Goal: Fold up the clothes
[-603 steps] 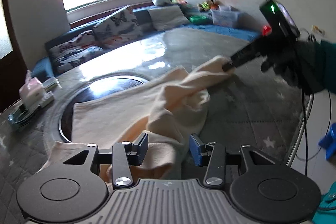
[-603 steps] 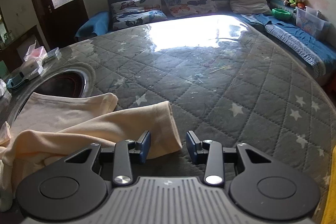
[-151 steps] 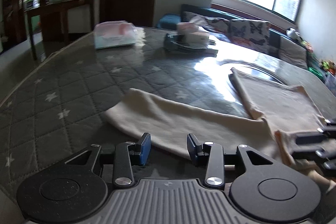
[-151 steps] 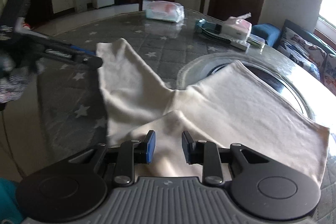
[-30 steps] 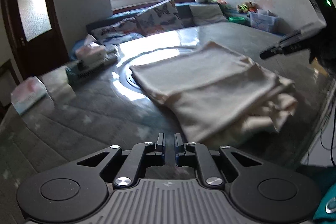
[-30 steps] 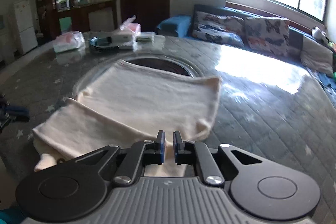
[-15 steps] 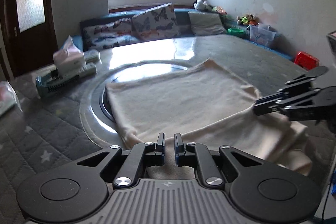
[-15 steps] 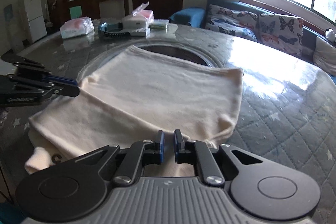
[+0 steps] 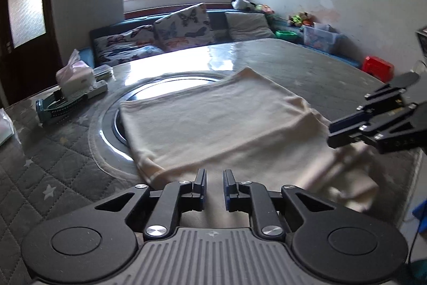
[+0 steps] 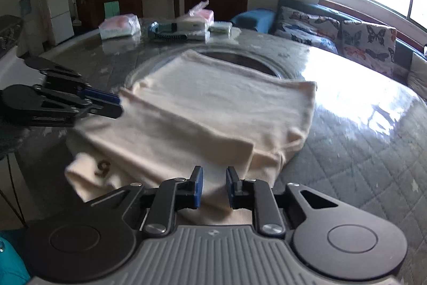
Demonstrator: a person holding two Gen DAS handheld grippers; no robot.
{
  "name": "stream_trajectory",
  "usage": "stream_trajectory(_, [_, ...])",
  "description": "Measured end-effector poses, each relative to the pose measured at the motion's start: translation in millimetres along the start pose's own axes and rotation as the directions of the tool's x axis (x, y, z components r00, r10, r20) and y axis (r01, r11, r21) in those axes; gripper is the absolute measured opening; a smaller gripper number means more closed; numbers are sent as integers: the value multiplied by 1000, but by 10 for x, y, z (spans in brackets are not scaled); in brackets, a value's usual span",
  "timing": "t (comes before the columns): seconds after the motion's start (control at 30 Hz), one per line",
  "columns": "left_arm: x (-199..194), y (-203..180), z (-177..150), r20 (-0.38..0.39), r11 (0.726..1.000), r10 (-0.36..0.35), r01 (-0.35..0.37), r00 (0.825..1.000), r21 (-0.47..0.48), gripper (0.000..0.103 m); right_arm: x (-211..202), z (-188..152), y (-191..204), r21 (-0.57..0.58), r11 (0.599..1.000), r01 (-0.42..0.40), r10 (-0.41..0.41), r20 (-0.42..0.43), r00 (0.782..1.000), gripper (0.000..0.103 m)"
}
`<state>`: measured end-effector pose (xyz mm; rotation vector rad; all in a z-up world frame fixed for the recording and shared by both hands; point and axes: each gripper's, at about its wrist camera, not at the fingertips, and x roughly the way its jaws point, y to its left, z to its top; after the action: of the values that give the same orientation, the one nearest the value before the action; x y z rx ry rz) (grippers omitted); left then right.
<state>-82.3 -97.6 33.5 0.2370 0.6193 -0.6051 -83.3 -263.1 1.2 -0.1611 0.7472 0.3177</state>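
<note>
Nearest the cameras, the left gripper and the right gripper had parted to a narrow gap, gripping nothing, where half a second earlier both were nearly shut. Just beyond them the cream garment lay folded in layers on the quilted table, its near end hanging over the edge (a printed mark showed there). The release suggests a fold had just been laid down. Farther off sat a tissue box and cushions.
</note>
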Motion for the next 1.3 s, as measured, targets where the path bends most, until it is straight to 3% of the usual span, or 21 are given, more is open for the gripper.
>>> stream_trajectory(0.1, [-96, -56, -74, -10, 999, -9, 9, 1000, 34, 16, -57, -47, 30, -9, 1000, -7, 7, -3, 1000, 18])
stream_trajectory(0.17, [-192, -64, -124, -14, 998, -19, 20, 1000, 60, 30, -92, -78, 49, -15, 1000, -11, 11, -5, 1000, 18])
stream_trajectory(0.23, [-306, -88, -177, -8, 995, -22, 23, 1000, 99, 37, -78, -101, 46, -15, 1000, -12, 12, -8, 1000, 19])
stream_trajectory(0.47, [-487, -251, -436, -42, 964, -8, 19, 999, 266, 37, -100, -138, 40, -18, 1000, -14, 14, 0, 1000, 23])
stream_trajectory(0.5, [-495, -287, -459, -39, 958, -10, 21, 999, 286, 37, -115, -131, 38, -19, 1000, -14, 14, 2, 1000, 28])
stream_trajectory(0.73, [-369, -559, -492, 5, 924, -46, 41, 999, 381, 38, -241, -107, 53, -48, 999, 4, -3, 20, 1000, 34])
stream_trajectory(0.83, [-314, -621, -476, 24, 916, -60, 46, 998, 398, 36, -287, -124, 49, -53, 999, 9, -8, 22, 1000, 35])
stream_trajectory(0.87, [-298, -638, -469, 30, 915, -64, 47, 997, 402, 29, -305, -132, 48, -56, 998, 10, -9, 21, 1000, 35])
stream_trajectory(1.0, [-263, -568, -377, 48, 938, -79, 58, 996, 342, 14, -399, -167, 47, -77, 997, 8, -7, 20, 1000, 38])
stream_trajectory(1.07, [-256, -495, -300, 57, 951, -79, 58, 995, 304, 12, -453, -186, 65, -102, 995, -8, 9, 17, 1000, 40])
stream_trajectory(1.13, [-222, -403, -189, 61, 965, -79, 61, 995, 255, 11, -504, -207, 109, -141, 990, -20, 22, 15, 1000, 50])
stream_trajectory(1.3, [-70, -204, 33, 45, 986, -86, 78, 995, 148, 11, -413, -205, 207, -218, 974, -52, 56, 10, 998, 57])
